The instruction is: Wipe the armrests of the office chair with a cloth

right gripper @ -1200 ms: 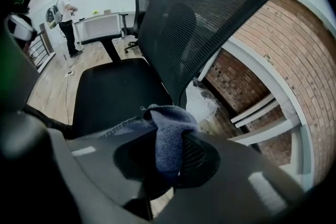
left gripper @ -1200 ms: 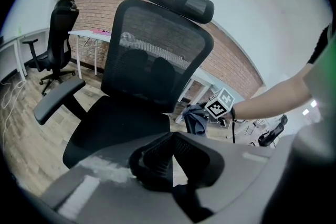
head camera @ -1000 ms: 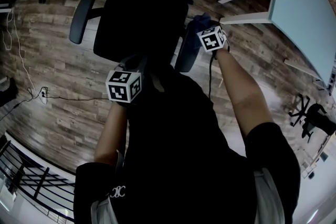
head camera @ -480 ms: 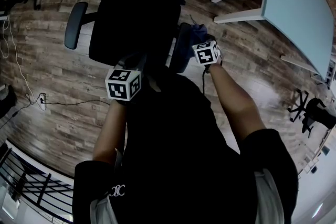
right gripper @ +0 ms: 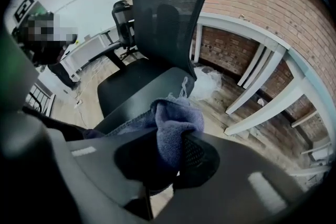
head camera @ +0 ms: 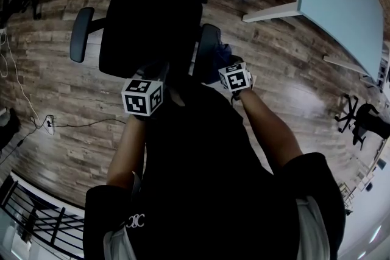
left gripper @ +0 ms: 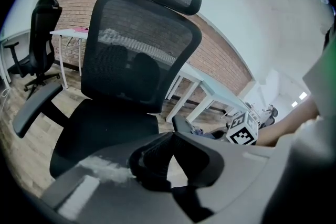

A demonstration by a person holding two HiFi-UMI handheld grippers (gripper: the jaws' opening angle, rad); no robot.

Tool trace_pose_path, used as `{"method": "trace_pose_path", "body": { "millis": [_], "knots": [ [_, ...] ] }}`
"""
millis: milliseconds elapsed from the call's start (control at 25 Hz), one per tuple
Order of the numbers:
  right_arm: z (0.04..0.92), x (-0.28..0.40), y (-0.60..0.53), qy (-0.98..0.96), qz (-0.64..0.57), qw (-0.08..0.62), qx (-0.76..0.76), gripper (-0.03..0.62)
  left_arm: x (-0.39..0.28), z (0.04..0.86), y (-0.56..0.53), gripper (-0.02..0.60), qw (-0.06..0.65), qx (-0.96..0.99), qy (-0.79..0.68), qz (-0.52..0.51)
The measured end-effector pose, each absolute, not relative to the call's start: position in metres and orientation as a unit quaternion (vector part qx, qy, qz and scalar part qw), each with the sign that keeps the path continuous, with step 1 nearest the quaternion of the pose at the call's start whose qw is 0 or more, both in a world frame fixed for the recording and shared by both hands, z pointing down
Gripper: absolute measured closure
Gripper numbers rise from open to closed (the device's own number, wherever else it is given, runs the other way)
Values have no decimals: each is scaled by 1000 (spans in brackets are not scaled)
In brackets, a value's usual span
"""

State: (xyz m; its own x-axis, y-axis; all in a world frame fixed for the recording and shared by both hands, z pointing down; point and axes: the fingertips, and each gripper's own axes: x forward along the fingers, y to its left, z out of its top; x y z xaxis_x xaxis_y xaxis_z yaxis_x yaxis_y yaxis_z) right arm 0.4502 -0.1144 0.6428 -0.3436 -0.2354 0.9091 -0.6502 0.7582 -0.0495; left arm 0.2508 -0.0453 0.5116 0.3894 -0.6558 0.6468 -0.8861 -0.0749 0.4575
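1. The right gripper (right gripper: 168,157) has its jaws clenched on a fold of the blue cloth (right gripper: 176,123). The cloth sits bunched on the near end of the right armrest (right gripper: 142,105) of the office chair (left gripper: 142,60). Only a small fold is pinched, so if the cloth drags hard on the pad, it may pull out of the jaws and fall to the floor.
2. Because the cloth is bunched, only a small part of it probably meets the pad. A stroke made like this may miss the edges and the far end of the armrest. The head view is dark here, so I cannot say exactly how much of the cloth touches.
3. The left gripper (left gripper: 169,139) is closed on nothing and is held in front of the seat, apart from the chair, so nothing steadies the chair. A firm push along the armrest could turn or move the chair, and the cloth would then slide off the pad.
4. If the right gripper is pressed too low, its hard jaw tips may rub the pad instead of the cloth and may mark it.
5. The left armrest (head camera: 81,33) is on the other side, well apart from the cloth. It needs a long reach across the seat, so it is easy to wipe it badly or to forget it.
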Motion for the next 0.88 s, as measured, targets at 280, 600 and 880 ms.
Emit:
{"method": "trace_pose_path", "body": {
  "millis": [280,600,880],
  "knots": [
    [642,452,-55,-792,205,533,218,530,257,515,-40,575,423,732,-513,144],
    [628,429,5,-794,206,547,167,530,242,517,-36,575,425,746,-493,145],
    [627,381,1,-804,201,525,192,530,215,522,-30,575,428,756,-473,147]
  ]
}}
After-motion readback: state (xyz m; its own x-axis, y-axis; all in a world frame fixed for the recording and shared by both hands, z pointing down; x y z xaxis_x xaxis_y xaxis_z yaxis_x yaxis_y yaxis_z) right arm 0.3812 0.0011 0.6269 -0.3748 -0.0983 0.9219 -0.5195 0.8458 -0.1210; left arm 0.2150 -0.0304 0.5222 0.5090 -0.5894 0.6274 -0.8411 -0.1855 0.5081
